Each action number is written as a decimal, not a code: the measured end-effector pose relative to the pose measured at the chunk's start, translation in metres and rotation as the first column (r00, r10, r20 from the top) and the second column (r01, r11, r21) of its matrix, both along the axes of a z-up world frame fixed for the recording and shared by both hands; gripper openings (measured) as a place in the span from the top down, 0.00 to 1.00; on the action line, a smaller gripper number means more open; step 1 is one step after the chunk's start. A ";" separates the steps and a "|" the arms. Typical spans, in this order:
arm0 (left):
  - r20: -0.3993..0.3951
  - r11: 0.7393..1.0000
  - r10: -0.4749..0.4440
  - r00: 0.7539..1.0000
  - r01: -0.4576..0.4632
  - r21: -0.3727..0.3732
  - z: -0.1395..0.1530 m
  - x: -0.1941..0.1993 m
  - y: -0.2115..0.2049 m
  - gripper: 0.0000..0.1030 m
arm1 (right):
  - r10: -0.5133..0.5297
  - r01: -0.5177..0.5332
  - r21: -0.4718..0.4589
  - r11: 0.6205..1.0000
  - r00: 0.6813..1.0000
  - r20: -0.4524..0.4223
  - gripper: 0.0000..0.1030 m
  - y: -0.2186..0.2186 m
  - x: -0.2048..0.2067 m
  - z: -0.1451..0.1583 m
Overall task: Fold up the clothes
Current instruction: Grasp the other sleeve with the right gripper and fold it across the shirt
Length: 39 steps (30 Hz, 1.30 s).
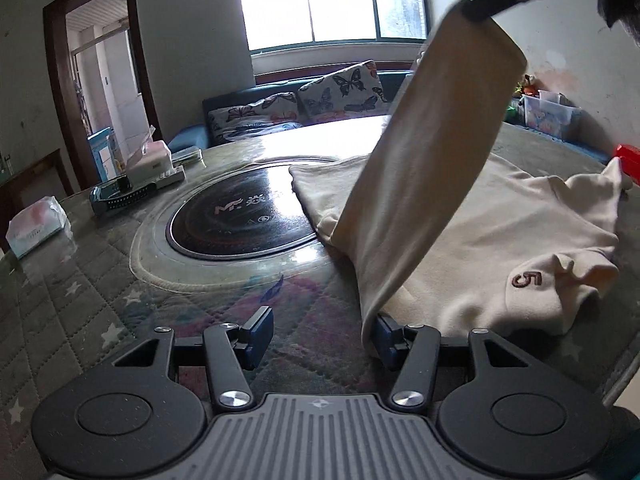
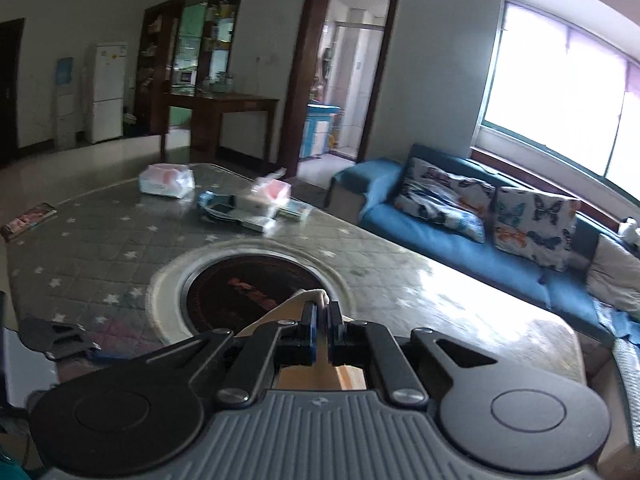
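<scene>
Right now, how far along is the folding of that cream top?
Barely begun. The cream top lies mostly spread on the table, rumpled at its collar, with no neat fold showing. In hand: the right gripper is shut on one sleeve, holding it up. The left gripper is open at the sleeve's lower edge, gripping nothing. Left: lay the sleeve across, then fold the body.
</scene>
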<state>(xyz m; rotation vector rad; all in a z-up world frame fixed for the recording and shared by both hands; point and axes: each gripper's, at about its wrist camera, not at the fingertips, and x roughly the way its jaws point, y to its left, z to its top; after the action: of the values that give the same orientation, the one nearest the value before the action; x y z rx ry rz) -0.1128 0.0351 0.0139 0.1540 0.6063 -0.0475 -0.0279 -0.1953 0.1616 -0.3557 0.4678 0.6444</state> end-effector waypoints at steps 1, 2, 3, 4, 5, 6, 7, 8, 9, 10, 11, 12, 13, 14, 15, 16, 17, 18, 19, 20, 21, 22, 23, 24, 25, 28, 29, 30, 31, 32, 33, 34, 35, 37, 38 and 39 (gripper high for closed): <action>-0.001 1.000 -0.002 1.000 0.002 0.004 0.000 -0.001 0.000 0.46 | -0.016 0.016 -0.004 1.000 1.000 -0.008 0.96 -0.004 0.001 -0.003; -0.001 1.000 -0.003 1.000 0.003 0.006 0.000 -0.002 0.000 0.47 | -0.035 0.035 -0.008 0.999 0.999 -0.023 0.97 -0.008 0.003 -0.008; -0.002 1.000 -0.004 1.000 0.004 0.009 0.000 -0.003 0.000 0.48 | -0.056 0.055 -0.012 0.998 0.998 -0.040 0.97 -0.012 0.006 -0.014; -0.004 1.000 -0.003 1.000 0.003 0.011 0.000 -0.003 0.001 0.48 | -0.076 0.075 -0.016 0.997 0.995 -0.058 0.97 -0.016 0.008 -0.020; -0.007 1.000 -0.006 1.000 0.006 0.010 0.001 -0.004 0.002 0.48 | -0.096 0.095 -0.019 0.995 0.992 -0.080 0.97 -0.023 0.010 -0.030; -0.011 1.000 -0.010 1.000 0.010 0.007 0.001 -0.005 0.003 0.48 | -0.115 0.113 -0.024 0.993 0.987 -0.113 0.97 -0.027 0.013 -0.040; -0.016 1.000 -0.014 1.000 0.014 0.005 0.002 -0.006 0.005 0.48 | -0.137 0.133 -0.037 0.990 0.979 -0.149 0.97 -0.031 0.016 -0.053; -0.021 1.000 -0.017 1.000 0.017 0.003 0.003 -0.007 0.006 0.48 | -0.162 0.154 -0.053 0.987 0.970 -0.184 0.97 -0.034 0.020 -0.067; -0.026 1.000 -0.019 0.999 0.019 0.001 0.004 -0.008 0.008 0.48 | -0.175 0.166 -0.063 0.984 0.963 -0.203 0.97 -0.036 0.021 -0.076; -0.031 1.000 -0.024 0.999 0.024 -0.006 0.005 -0.010 0.010 0.48 | -0.186 0.175 -0.069 0.982 0.957 -0.225 0.97 -0.039 0.022 -0.086; -0.036 0.999 -0.033 0.999 0.032 -0.017 0.007 -0.011 0.013 0.48 | -0.192 0.181 -0.065 0.981 0.950 -0.245 0.96 -0.043 0.022 -0.094; -0.037 0.999 -0.041 0.998 0.040 -0.025 0.010 -0.013 0.015 0.48 | -0.191 0.184 -0.052 0.982 0.944 -0.269 0.95 -0.047 0.023 -0.099; -0.035 0.999 -0.047 0.998 0.046 -0.029 0.013 -0.014 0.017 0.48 | -0.188 0.186 -0.036 0.982 0.937 -0.295 0.94 -0.051 0.023 -0.104; -0.030 0.998 -0.049 0.998 0.048 -0.037 0.016 -0.014 0.019 0.48 | -0.185 0.188 -0.021 0.982 0.929 -0.320 0.92 -0.055 0.023 -0.109; -0.025 0.998 -0.050 0.998 0.049 -0.049 0.020 -0.014 0.022 0.48 | -0.181 0.191 -0.005 0.982 0.921 -0.346 0.90 -0.059 0.024 -0.113; -0.019 0.997 -0.051 0.999 0.049 -0.060 0.024 -0.014 0.025 0.48 | -0.179 0.192 0.000 0.981 0.916 -0.358 0.87 -0.062 0.023 -0.119; -0.012 0.996 -0.050 0.999 0.049 -0.072 0.027 -0.013 0.027 0.48 | -0.184 0.198 0.000 0.980 0.912 -0.366 0.85 -0.064 0.024 -0.124; -0.004 0.995 -0.048 0.999 0.048 -0.086 0.031 -0.012 0.029 0.48 | -0.188 0.202 -0.001 0.979 0.909 -0.373 0.84 -0.064 0.024 -0.127; 0.003 0.994 -0.047 0.999 0.047 -0.100 0.035 -0.010 0.032 0.48 | -0.188 0.206 0.003 0.979 0.902 -0.388 0.83 -0.065 0.025 -0.131; 0.009 0.993 -0.042 0.999 0.043 -0.107 0.038 -0.008 0.033 0.48 | -0.188 0.210 0.009 0.978 0.894 -0.407 0.83 -0.067 0.025 -0.136; 0.014 0.993 -0.037 0.999 0.038 -0.112 0.039 -0.006 0.033 0.47 | -0.184 0.208 0.014 0.978 0.892 -0.412 0.83 -0.068 0.024 -0.139; 0.018 0.993 -0.031 0.999 0.033 -0.117 0.041 -0.003 0.034 0.47 | -0.179 0.205 0.020 0.979 0.893 -0.413 0.83 -0.067 0.023 -0.140; 0.020 0.992 -0.029 0.999 0.031 -0.121 0.042 0.000 0.033 0.47 | -0.179 0.205 0.020 0.979 0.896 -0.407 0.86 -0.066 0.022 -0.139; 0.019 0.992 -0.029 0.999 0.031 -0.124 0.042 0.004 0.032 0.47 | -0.182 0.207 0.019 0.978 0.899 -0.398 0.89 -0.066 0.021 -0.137; 0.019 0.992 -0.034 0.999 0.036 -0.124 0.042 0.007 0.030 0.47 | -0.185 0.208 0.018 0.978 0.902 -0.390 0.96 -0.065 0.020 -0.136; 0.019 0.991 -0.057 0.998 0.059 -0.119 0.040 0.016 0.024 0.47 | -0.202 0.219 0.013 0.976 0.923 -0.328 0.96 -0.066 0.014 -0.123; 0.017 0.991 -0.065 0.998 0.067 -0.116 0.039 0.019 0.023 0.47 | -0.212 0.225 0.004 0.974 0.925 -0.316 0.96 -0.066 0.014 -0.121; 0.016 0.990 -0.075 0.997 0.076 -0.115 0.038 0.022 0.021 0.48 | -0.222 0.232 -0.006 0.973 0.925 -0.307 0.96 -0.066 0.014 -0.120; 0.013 0.990 -0.084 0.996 0.085 -0.115 0.037 0.025 0.019 0.49 | -0.232 0.238 -0.016 0.971 0.926 -0.298 0.96 -0.067 0.014 -0.119; 0.009 0.989 -0.092 0.996 0.092 -0.115 0.035 0.029 0.017 0.49 | -0.239 0.242 -0.028 0.970 0.922 -0.303 0.96 -0.067 0.015 -0.122; 0.006 0.988 -0.098 0.995 0.098 -0.118 0.034 0.033 0.015 0.50 | -0.245 0.246 -0.040 0.969 0.917 -0.313 0.96 -0.066 0.016 -0.126; 0.006 0.987 -0.106 0.994 0.106 -0.120 0.034 0.036 0.013 0.52 | -0.252 0.248 -0.052 0.967 0.912 -0.323 0.96 -0.066 0.018 -0.130; 0.006 0.985 -0.117 0.993 0.117 -0.123 0.034 0.039 0.011 0.55 | -0.258 0.251 -0.064 0.966 0.913 -0.316 0.95 -0.065 0.018 -0.133; 0.008 0.982 -0.139 0.990 0.138 -0.131 0.033 0.045 0.006 0.58 | -0.263 0.254 -0.069 0.965 0.923 -0.279 0.95 -0.065 0.014 -0.129; 0.009 0.979 -0.150 0.989 0.150 -0.138 0.033 0.050 0.005 0.60 | -0.265 0.255 -0.069 0.964 0.929 -0.260 0.95 -0.065 0.013 -0.127; 0.003 0.977 -0.157 0.988 0.155 -0.147 0.031 0.055 0.003 0.63 | -0.260 0.254 -0.057 0.966 0.931 -0.256 0.95 -0.066 0.012 -0.124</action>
<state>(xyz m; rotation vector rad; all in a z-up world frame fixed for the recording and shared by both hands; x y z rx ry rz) -0.0579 0.0385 0.0451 0.0580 0.5960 -0.2446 -0.0154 -0.2610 0.0376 -0.2249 0.7623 0.4312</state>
